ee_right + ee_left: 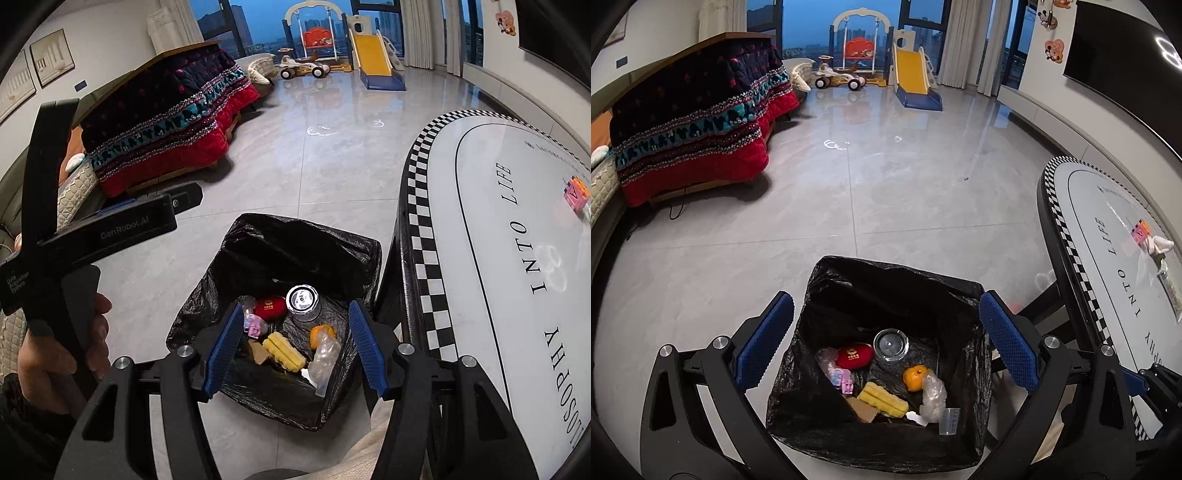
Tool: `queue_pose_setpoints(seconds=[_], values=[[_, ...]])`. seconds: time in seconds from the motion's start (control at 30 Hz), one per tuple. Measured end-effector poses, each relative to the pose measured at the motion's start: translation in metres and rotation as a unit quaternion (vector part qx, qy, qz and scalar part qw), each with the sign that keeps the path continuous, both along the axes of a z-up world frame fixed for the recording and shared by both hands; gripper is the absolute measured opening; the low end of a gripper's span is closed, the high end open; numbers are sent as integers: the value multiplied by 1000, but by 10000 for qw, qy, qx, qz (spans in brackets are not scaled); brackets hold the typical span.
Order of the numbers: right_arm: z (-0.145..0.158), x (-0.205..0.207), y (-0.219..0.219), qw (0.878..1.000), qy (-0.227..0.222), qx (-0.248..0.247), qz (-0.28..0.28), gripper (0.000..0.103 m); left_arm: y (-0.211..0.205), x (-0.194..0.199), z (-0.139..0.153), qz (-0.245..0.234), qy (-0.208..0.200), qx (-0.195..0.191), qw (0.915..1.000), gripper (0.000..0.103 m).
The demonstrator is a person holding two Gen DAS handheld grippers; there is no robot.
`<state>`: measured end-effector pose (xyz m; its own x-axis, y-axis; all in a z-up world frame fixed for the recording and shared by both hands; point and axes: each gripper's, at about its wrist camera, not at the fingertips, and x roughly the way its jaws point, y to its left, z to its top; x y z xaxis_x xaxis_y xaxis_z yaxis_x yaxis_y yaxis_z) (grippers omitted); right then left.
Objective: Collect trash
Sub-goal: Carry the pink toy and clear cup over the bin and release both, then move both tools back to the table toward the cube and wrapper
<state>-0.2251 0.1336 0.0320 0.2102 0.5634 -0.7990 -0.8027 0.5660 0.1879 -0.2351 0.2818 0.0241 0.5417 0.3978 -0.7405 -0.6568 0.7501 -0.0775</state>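
Two matching black plastic grippers, the left gripper (886, 328) and the right gripper (295, 347), each with blue ridged finger pads (223, 352), silver round screws (720, 341), and white "GenRobot.AI" lettering (123, 229) on the body.

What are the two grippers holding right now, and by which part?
Nothing. The left gripper and right gripper both hang open above the trash bin, with only its contents showing between their pads.

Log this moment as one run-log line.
stage: over bin | left gripper: jaws open, empty | right gripper: jaws open, empty | trash bin: holds orange, glass dish | table: pink block left
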Motion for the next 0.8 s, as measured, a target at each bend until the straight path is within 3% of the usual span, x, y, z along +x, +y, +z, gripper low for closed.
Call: queue_pose_setpoints(seconds=[0.4, 0.8], values=[[8, 22, -28, 9992, -60, 162, -354, 61, -24, 19, 8, -553, -98, -51, 9984, 97], [18, 67, -85, 9941, -217, 263, -1030, 61, -86, 81, 28, -1466, -110, 92, 9891, 97]])
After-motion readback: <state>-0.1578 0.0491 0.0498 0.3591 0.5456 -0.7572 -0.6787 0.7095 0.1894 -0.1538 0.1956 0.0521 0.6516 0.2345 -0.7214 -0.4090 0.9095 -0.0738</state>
